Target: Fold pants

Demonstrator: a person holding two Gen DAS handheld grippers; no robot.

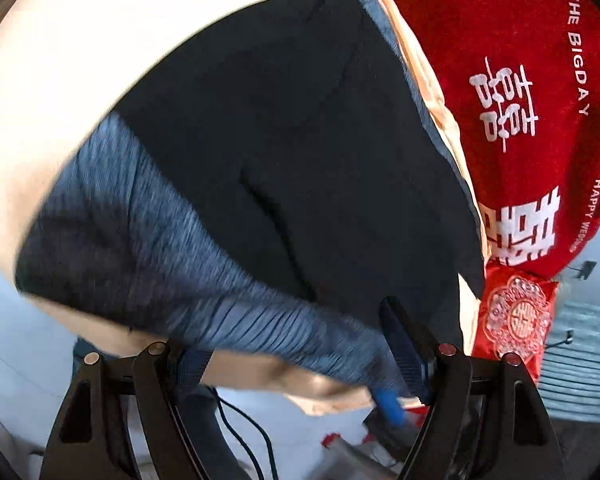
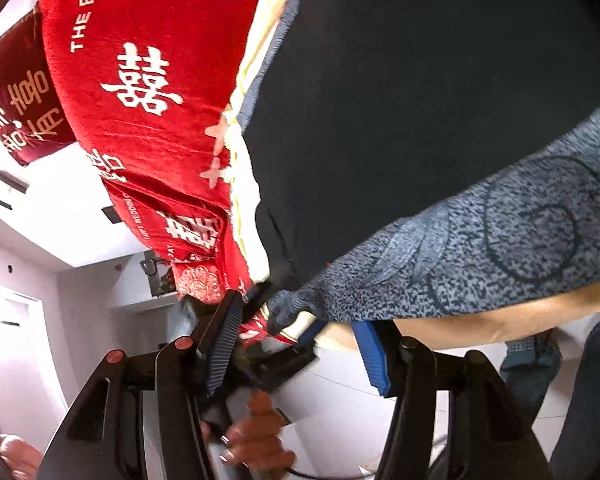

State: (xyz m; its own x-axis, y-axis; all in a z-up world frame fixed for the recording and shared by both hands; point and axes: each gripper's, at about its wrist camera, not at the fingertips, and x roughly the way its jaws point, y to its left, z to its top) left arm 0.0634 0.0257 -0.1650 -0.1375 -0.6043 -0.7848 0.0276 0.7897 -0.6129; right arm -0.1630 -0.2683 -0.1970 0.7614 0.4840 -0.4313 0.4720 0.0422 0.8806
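the bed (image 1: 52,92) with its cream sheet carries everything. a red wedding blanket (image 1: 512,92) lies bunched along one side, and a red embroidered cushion (image 1: 516,316) sits at its near end. the pants (image 1: 292,148), dark with a blue-grey heathered waistband (image 1: 152,248), lie flat on the bed right beside the blanket and look already doubled over.

risk, as a judgement: both grippers sit at the same waistband corner at the bed's edge. they could bump each other, or a pinch could take only the top layer. dragging the cloth could slide it off the edge or snag the blanket.

orientation: the long axis runs from the waistband, nearest the cameras, away across the bed, roughly parallel to the blanket's edge. the leg ends point to the far side.

left gripper (image 1: 300,364): fingers spread apart, waistband edge lies across the gap, nothing clamped.

right gripper (image 2: 300,344): fingers apart, waistband corner just above them, not pinched. a hand (image 2: 256,436) shows below, on the other gripper.
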